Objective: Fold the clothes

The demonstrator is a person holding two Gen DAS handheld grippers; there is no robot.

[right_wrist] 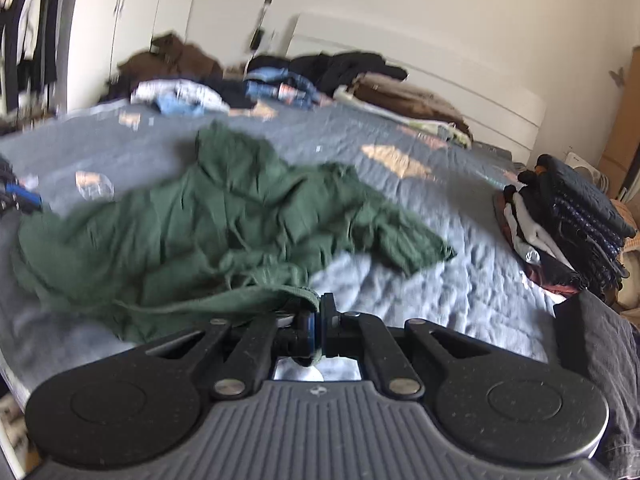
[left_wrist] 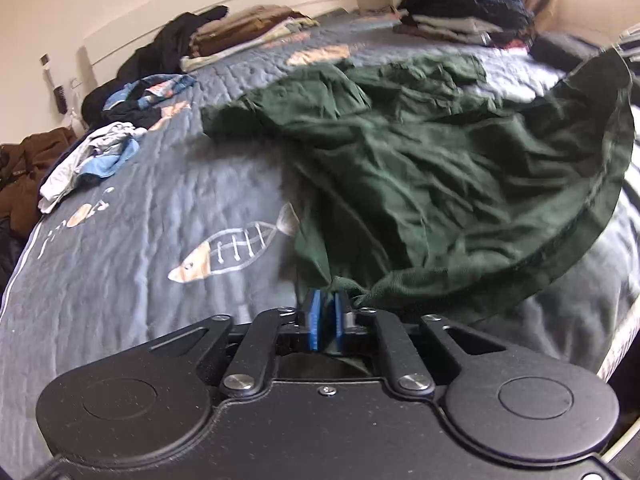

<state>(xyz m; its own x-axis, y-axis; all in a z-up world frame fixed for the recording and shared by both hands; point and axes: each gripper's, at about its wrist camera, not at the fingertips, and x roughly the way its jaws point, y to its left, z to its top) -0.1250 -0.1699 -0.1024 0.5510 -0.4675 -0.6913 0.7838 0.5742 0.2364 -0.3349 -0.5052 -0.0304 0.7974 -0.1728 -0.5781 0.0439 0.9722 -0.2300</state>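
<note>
A dark green garment (left_wrist: 420, 168) lies crumpled on the grey quilted bed (left_wrist: 140, 220), and one hem is lifted in an arc at the right. My left gripper (left_wrist: 327, 312) has its blue pads (left_wrist: 314, 320) a little apart. A bunched fold of the green cloth sits in the gap between them. In the right wrist view the same garment (right_wrist: 208, 224) spreads out to the left. My right gripper (right_wrist: 318, 316) is shut on the garment's ribbed hem, which runs off to the left from the pads.
Folded dark clothes are stacked at the bed's far right corner (left_wrist: 464, 4) (right_wrist: 576, 224). Loose clothes lie along the headboard side: a brown and black pile (left_wrist: 224, 32), and blue and white pieces (left_wrist: 100, 152). A wardrobe (right_wrist: 132, 20) stands beyond the bed.
</note>
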